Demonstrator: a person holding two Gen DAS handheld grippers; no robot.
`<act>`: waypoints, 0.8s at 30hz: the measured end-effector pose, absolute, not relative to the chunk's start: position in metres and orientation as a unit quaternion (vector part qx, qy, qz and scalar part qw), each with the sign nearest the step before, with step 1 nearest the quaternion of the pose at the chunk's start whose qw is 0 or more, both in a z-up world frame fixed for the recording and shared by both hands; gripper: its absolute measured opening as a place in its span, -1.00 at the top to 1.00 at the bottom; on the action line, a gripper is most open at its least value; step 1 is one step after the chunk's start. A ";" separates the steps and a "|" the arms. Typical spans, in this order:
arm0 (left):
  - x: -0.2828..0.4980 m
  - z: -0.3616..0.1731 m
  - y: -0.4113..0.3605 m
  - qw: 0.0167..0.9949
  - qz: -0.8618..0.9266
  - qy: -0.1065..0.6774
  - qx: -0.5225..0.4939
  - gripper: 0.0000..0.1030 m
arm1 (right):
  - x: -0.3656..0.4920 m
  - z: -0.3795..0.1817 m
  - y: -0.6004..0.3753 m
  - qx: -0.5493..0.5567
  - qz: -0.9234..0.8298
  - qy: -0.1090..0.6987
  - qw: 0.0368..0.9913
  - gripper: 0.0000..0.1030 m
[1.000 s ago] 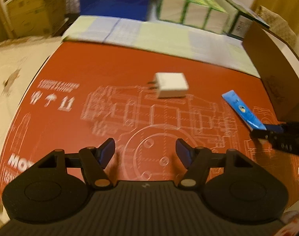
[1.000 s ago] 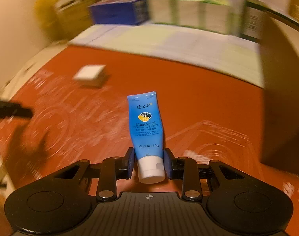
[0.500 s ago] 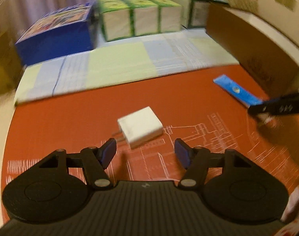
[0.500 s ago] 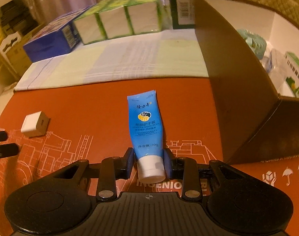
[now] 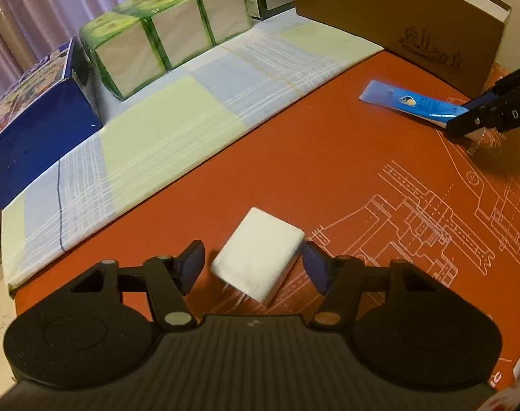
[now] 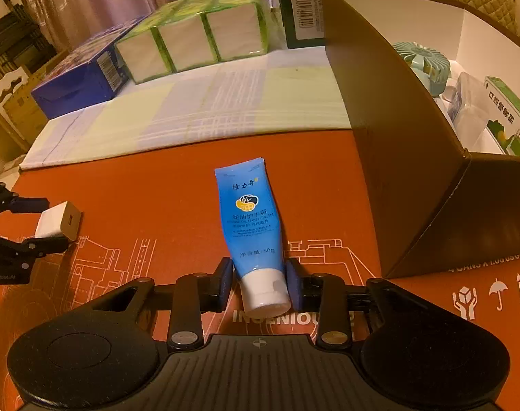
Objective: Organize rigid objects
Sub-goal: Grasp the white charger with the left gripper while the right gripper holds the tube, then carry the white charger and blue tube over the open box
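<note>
A white charger block (image 5: 260, 262) lies on the orange mat (image 5: 311, 157) between the fingers of my left gripper (image 5: 253, 263). Its jaws are closing, with a narrow gap left on each side of the block. A blue hand cream tube (image 6: 251, 212) lies flat on the mat, its white cap between the pads of my right gripper (image 6: 260, 274). Those jaws are opening, and a thin gap shows beside the left pad. The left wrist view has the tube (image 5: 410, 104) at the far right with the right gripper (image 5: 465, 120) at its cap.
An open brown cardboard box (image 6: 414, 171) stands right of the tube, holding a small fan (image 6: 420, 58) and packets. A checked cloth (image 6: 198, 109) covers the table behind the mat. Green-wrapped tissue packs (image 6: 198, 34) and a blue box (image 6: 78, 82) line the back.
My left gripper moved up over the charger, rolled, and narrowed around it. The right gripper stayed over the tube; its pads eased a little and the tube tilted slightly.
</note>
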State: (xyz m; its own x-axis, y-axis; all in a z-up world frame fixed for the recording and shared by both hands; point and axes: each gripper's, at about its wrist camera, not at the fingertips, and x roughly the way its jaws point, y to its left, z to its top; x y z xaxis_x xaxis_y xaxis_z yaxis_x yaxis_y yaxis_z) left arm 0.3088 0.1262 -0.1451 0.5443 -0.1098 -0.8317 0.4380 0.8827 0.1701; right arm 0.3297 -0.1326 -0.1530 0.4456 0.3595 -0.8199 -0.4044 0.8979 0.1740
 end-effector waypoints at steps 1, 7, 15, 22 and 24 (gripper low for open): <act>0.311 -0.146 0.127 0.859 -0.160 0.453 0.176 -0.03 | 0.330 -0.153 -0.132 -0.024 0.223 0.476 0.850 0.38; 0.319 -0.144 0.128 0.862 -0.126 0.476 0.123 0.11 | 0.332 -0.154 -0.128 -0.025 0.219 0.475 0.852 0.32; 0.322 -0.143 0.116 0.857 -0.067 0.509 0.043 0.31 | 0.335 -0.155 -0.119 -0.050 0.217 0.469 0.855 0.29; 0.303 -0.143 0.085 0.859 -0.072 0.505 0.042 0.31 | 0.330 -0.158 -0.117 -0.079 0.232 0.462 0.852 0.29; 0.298 -0.144 0.077 0.859 -0.073 0.505 0.042 0.31 | 0.328 -0.158 -0.118 -0.082 0.237 0.460 0.852 0.30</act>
State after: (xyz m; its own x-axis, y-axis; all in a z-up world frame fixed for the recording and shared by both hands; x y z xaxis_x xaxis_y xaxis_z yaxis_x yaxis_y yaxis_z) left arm 0.2985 0.0774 -0.1437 0.4793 -0.0839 -0.8736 0.1684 0.9857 -0.0023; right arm 0.3277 -0.1180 -0.1582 0.4645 0.3279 -0.8227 -0.4790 0.8743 0.0780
